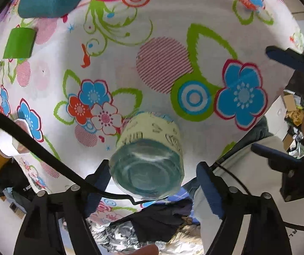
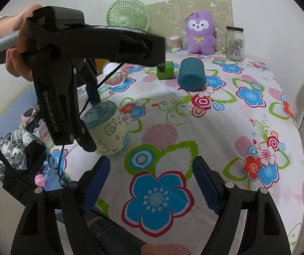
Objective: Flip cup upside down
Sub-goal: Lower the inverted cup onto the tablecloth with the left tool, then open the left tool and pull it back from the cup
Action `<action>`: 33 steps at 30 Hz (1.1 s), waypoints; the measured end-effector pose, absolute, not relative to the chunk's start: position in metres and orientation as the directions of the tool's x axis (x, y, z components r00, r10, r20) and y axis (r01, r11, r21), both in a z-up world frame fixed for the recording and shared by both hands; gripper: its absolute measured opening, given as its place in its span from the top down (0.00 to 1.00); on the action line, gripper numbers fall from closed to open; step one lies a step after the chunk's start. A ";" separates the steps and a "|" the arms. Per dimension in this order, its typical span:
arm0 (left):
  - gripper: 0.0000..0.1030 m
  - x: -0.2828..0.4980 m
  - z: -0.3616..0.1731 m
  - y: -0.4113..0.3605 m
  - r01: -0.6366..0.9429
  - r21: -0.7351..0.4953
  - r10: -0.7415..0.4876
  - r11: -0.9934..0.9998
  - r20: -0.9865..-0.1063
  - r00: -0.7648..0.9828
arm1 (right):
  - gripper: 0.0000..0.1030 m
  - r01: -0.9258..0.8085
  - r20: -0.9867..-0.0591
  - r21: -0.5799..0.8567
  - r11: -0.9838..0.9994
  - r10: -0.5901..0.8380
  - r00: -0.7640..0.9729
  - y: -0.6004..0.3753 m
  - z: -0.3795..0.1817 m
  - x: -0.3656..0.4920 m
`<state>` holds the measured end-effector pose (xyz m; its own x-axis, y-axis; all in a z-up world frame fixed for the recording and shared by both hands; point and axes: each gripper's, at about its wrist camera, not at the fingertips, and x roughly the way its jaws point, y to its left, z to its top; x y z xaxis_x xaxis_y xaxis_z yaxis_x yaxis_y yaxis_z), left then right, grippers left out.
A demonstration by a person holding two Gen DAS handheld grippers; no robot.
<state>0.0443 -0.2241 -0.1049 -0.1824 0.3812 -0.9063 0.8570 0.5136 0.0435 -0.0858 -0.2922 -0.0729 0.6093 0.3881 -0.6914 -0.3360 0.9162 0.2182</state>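
Closest in the right wrist view, the right gripper (image 2: 152, 182) hangs with its blue-padded fingers spread wide and nothing between them, above a large blue flower printed on the floral cloth (image 2: 226, 116) that covers the tabletop. Just beyond and to its left, the left gripper (image 2: 92, 125), held in a person's hand (image 2: 17, 48), reaches down from the upper left onto the cup (image 2: 107, 131). The cup is a bluish glass tumbler wrapped in a pale yellow sleeve with cartoon drawings; it sits near the front left edge of the tabletop, tilted, its glass end up and toward the left gripper and its other end on or just above the cloth. In the left wrist view the cup (image 1: 149, 155) lies straight ahead of the left gripper (image 1: 154, 180), its long axis pointing away along the fingers toward the cloth. One finger (image 1: 98, 182) touches the cup's left side, while the other stands clear on the right, so these fingers look spread and not gripping. The left gripper is much the nearer of the two. Farther back stand a teal cylinder (image 2: 191, 76) on its side and a small green block (image 2: 165, 70); at the rear, a green fan (image 2: 127, 14), a purple plush toy (image 2: 200, 34) and a glass jar (image 2: 234, 43).
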 end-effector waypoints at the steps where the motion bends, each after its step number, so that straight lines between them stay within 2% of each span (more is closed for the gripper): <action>1: 0.15 0.045 -0.102 -0.226 0.854 0.034 0.366 0.519 -0.912 -0.186 | 0.21 -0.336 -0.692 0.217 0.917 0.387 0.610 -0.292 -0.073 -0.085; 13: 0.13 0.042 -0.077 -0.213 0.832 0.055 0.269 0.551 -0.956 -0.115 | 0.21 -0.344 -0.687 0.197 0.918 0.380 0.619 -0.288 -0.066 -0.086; 22: 0.13 0.021 -0.031 -0.176 0.770 0.043 -0.025 0.637 -0.997 0.076 | 0.21 -0.312 -0.670 0.191 0.931 0.356 0.652 -0.290 -0.050 -0.087; 28: 0.13 0.005 -0.002 -0.141 0.656 0.035 -0.222 0.754 -0.926 0.305 | 0.21 -0.277 -0.659 0.168 0.946 0.317 0.682 -0.286 -0.036 -0.083; 33: 0.13 -0.009 0.010 -0.110 0.558 0.013 -0.299 0.829 -0.834 0.463 | 0.21 -0.232 -0.649 0.175 0.957 0.289 0.703 -0.281 -0.027 -0.079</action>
